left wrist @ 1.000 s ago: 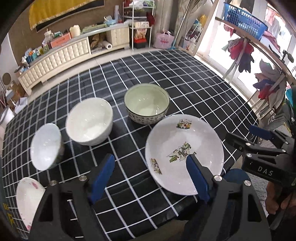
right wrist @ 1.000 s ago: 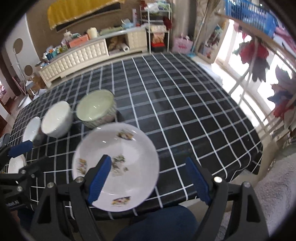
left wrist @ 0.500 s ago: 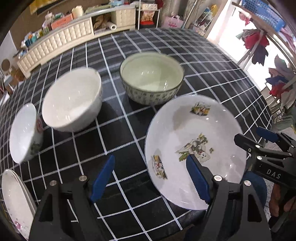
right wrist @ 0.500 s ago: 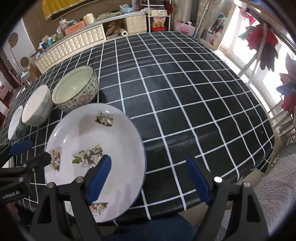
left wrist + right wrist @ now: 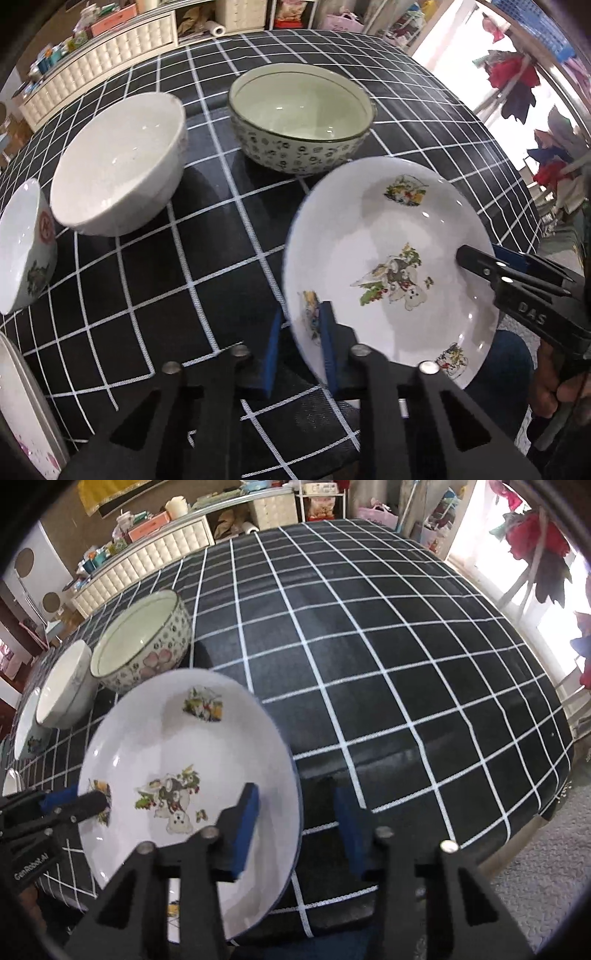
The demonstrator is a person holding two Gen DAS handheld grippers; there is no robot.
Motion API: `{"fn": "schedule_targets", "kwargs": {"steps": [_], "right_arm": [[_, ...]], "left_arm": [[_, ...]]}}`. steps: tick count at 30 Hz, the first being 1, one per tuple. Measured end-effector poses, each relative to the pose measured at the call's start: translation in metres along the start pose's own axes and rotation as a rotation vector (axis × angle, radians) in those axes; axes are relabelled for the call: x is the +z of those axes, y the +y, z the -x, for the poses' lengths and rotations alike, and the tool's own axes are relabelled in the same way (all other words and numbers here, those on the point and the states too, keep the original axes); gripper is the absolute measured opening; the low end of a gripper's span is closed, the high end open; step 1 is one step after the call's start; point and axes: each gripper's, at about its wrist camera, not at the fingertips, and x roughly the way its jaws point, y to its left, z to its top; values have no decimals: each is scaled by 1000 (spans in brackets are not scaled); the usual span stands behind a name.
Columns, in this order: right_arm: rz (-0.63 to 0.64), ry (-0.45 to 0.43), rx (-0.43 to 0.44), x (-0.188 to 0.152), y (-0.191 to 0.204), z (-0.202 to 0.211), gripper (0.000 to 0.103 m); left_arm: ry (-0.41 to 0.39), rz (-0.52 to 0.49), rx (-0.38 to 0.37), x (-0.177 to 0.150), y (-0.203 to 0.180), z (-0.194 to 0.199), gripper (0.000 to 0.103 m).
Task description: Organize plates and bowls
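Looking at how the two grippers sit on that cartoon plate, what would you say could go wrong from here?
1. The left gripper pinches only the thin rim of the cartoon plate; glazed ceramic could slip out.
2. The right gripper straddles the opposite rim with a visible gap, so it may not share the load yet.
3. The patterned bowl sits right beside the plate; a swing could clip it.

Pink-print plate (image 5: 22, 413) cut off by edge (lower left).
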Motion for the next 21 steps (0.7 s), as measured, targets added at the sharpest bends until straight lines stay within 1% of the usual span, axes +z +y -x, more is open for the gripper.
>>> {"fn": "schedule_targets", "kwargs": {"steps": [4, 6, 8, 10, 12, 15, 21], "right_arm": [[-12, -7, 51, -3, 0, 1, 29], [-12, -7, 61, -6, 3, 2, 25], [-13, -11, 52, -6, 3, 3, 25], [-38, -9, 62, -6, 0, 4, 24], [-48, -7, 67, -7, 0, 6, 23], [-36, -8, 54, -7, 2, 9, 23], [-64, -23, 84, -8, 7, 20, 23]], "left_arm": [[0, 10, 2, 0, 1, 0, 14], [-1, 15, -2, 1, 1, 0, 14], [-10, 19, -5, 0, 1, 0, 14], [-22, 36, -17, -1, 4, 0, 13], [-13, 45, -19, -2, 4, 0, 13], [-9, 24, -9, -3, 2, 2, 14], [-19, 31, -15, -8, 7, 13, 14]]}}
